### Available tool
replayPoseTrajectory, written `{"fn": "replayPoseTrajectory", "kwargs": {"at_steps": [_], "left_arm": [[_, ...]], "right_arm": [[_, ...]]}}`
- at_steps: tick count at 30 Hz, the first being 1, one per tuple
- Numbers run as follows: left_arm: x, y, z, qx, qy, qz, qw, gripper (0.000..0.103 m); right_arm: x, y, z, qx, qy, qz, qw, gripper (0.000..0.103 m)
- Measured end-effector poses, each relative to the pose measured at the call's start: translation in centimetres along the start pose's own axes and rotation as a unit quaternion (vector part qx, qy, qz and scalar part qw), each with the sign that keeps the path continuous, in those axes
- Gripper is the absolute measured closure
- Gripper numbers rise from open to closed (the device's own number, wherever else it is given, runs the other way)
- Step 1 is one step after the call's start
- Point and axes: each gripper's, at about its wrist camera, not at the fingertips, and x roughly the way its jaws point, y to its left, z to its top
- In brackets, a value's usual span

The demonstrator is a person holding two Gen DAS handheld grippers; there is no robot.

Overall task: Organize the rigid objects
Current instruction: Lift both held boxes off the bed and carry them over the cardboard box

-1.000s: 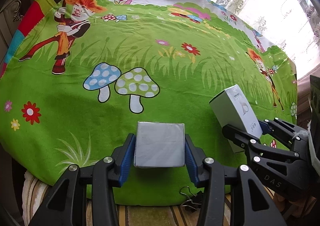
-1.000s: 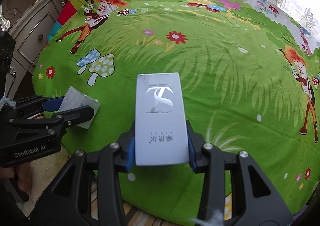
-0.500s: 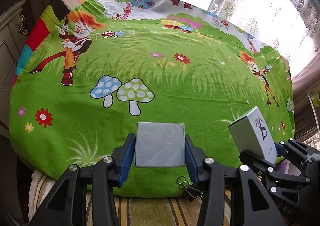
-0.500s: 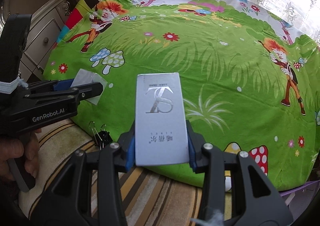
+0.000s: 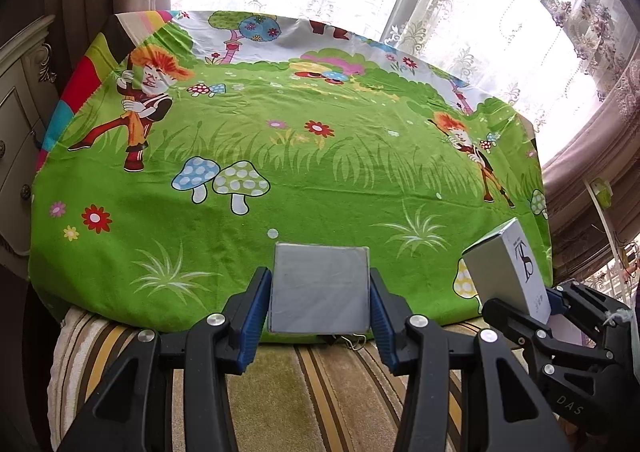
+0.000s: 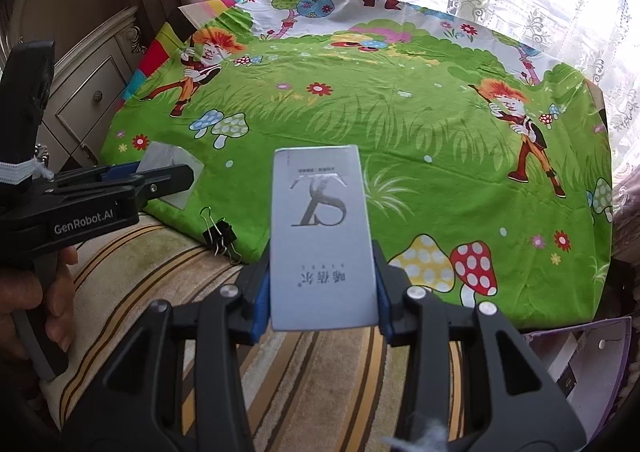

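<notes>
Grey square box [image 5: 319,289] is clamped by left gripper [image 5: 320,302] at lower centre; tall white carton [image 6: 323,238] is clamped by right gripper [image 6: 322,292], lower centre.

Small square grey cardboard box [image 5: 319,289] is sitting level, clamped on both sides between blue pads, above the near edge of the green cartoon-printed cloth [image 5: 280,180]. Tall narrow silver-white cardboard box [image 6: 323,238], printed with an inverted stylised logo, is sitting clamped likewise, undamaged.

"GenRobot.AI" on the left claw [image 6: 168,176] body, "DAS" on the right claw [image 5: 520,304], large "S" logo on white box [image 6: 322,240]
</notes>
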Motion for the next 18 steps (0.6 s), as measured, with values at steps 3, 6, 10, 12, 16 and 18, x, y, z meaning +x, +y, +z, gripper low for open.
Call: {"fn": "replayPoseTrajectory", "kwargs": {"at_steps": [3,6,10,12,16,18], "left_arm": [[-0.9,-0.7,-0.7,0.002,0.0,-0.018,0.9998,0.055],[-1.6,-1.5,-1.4,0.006,0.0,-0.028,0.9996,0.055],[-2.3,-2.7,-2.3,0.019,0.002,-0.044,0.9989,0.055],[-2.5,-3.6,-2.6,0.03,0.004,-0.051,0.9983,0.055],[-2.7,-5.6,-3.2,0.052,0.008,-0.063,0.9966,0.055],[-2.6,-6.7,-3.5,0.063,0.014,-0.069,0.9955,0.055]], "right_arm": [[-1.4,-0.2,-0.7,0.005,-0.01,0.001,1.0,0.057],[-2.5,-0.4,-1.6,0.012,-0.015,0.002,1.0,0.057],[-3.9,-1.0,-2.8,0.022,-0.02,-0.002,1.0,0.057],[-4.8,-1.5,-3.5,0.027,-0.025,-0.009,0.999,0.057],[-6.2,-2.9,-5.3,0.045,-0.028,-0.02,0.998,0.057],[-6.9,-4.1,-6.4,0.06,-0.029,-0.026,0.997,0.057]]}}
